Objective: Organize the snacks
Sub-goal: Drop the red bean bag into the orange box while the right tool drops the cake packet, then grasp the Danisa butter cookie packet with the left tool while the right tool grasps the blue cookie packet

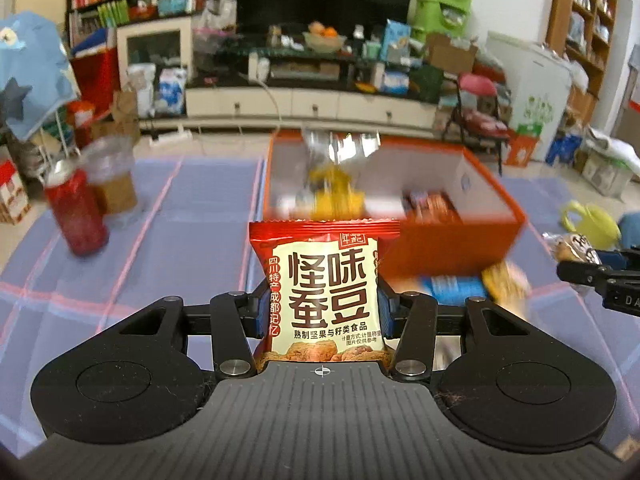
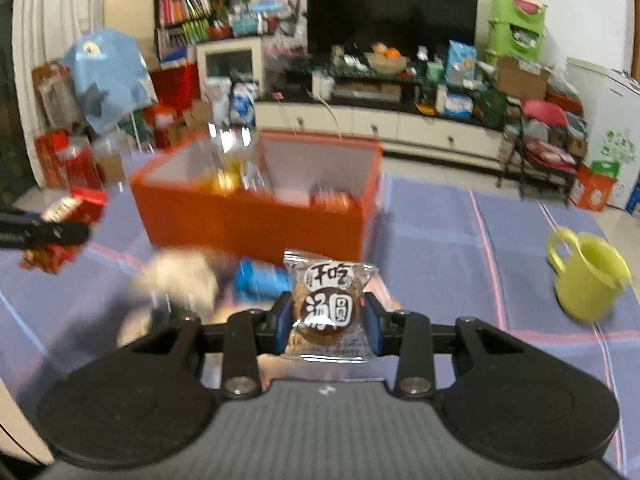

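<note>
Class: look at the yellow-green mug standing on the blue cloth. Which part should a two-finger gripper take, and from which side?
Take the loop handle of the mug, coming from its left in the right wrist view, where the handle juts out. The mug stands upright with bare cloth on that side, and the round body looks wide for the fingers; the thin rim is a likely second choice, from above.

My left gripper (image 1: 323,304) clamped on a red packet (image 1: 324,292), my right gripper (image 2: 328,316) clamped on a clear packet (image 2: 328,308), both angled downward
</note>
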`<state>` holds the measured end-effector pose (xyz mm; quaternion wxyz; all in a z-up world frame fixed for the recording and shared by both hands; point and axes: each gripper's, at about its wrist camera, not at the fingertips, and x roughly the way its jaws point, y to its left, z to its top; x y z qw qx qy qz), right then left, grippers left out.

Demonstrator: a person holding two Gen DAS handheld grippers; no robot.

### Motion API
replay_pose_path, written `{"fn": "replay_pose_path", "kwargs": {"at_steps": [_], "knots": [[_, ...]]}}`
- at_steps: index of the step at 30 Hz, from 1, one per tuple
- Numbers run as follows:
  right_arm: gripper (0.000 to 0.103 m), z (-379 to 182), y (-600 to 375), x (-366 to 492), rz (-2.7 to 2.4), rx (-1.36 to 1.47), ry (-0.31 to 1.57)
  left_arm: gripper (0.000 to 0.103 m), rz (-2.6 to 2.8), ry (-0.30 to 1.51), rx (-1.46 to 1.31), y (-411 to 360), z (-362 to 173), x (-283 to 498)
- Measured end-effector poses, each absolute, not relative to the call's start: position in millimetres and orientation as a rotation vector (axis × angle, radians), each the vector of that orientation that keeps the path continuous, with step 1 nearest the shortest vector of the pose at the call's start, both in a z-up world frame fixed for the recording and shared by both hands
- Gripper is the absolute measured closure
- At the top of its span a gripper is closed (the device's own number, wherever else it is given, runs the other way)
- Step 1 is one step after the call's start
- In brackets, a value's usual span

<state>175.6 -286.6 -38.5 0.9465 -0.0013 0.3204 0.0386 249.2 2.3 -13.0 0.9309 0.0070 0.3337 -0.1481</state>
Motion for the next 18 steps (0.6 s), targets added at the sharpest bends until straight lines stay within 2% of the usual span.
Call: {"fn": "replay_pose_path", "kwargs": {"at_steps": [6,7,9,10,11,12,13,18], "knots": [[0.064,-7.1,-264.2,279.5,0.122,0.01,0.591,0.081,-0.287,0.656,0.074,-41.4,2.7,333.2],[0.064,-6.7,-260.1,293.6,0.119,-0.002,0.592,0.077,-0.267,0.657,0.085,-45.8,-0.2,346.7],[0.059,-8.5,-255.2,317.2,0.095,-0.029,0.598,0.076,-0.23,0.669,0.091,-46.8,-4.0,359.3],[0.056,-6.9,-255.2,320.6,0.087,-0.029,0.599,0.071,-0.235,0.665,0.078,-43.3,-3.5,355.5],[0.05,-3.8,-256.7,316.3,0.099,-0.016,0.591,0.065,-0.26,0.642,0.056,-36.4,-0.6,345.1],[0.039,-0.1,-259.1,306.4,0.114,-0.003,0.565,0.049,-0.269,0.625,0.047,-30.3,1.5,335.6],[0.035,3.1,-260.7,288.7,0.119,0.0,0.53,0.04,-0.267,0.605,0.047,-24.4,3.0,322.1],[0.033,-10.8,-261.9,194.4,0.147,0.027,0.518,0.043,-0.272,0.605,0.059,7.8,-6.8,248.9]]}}
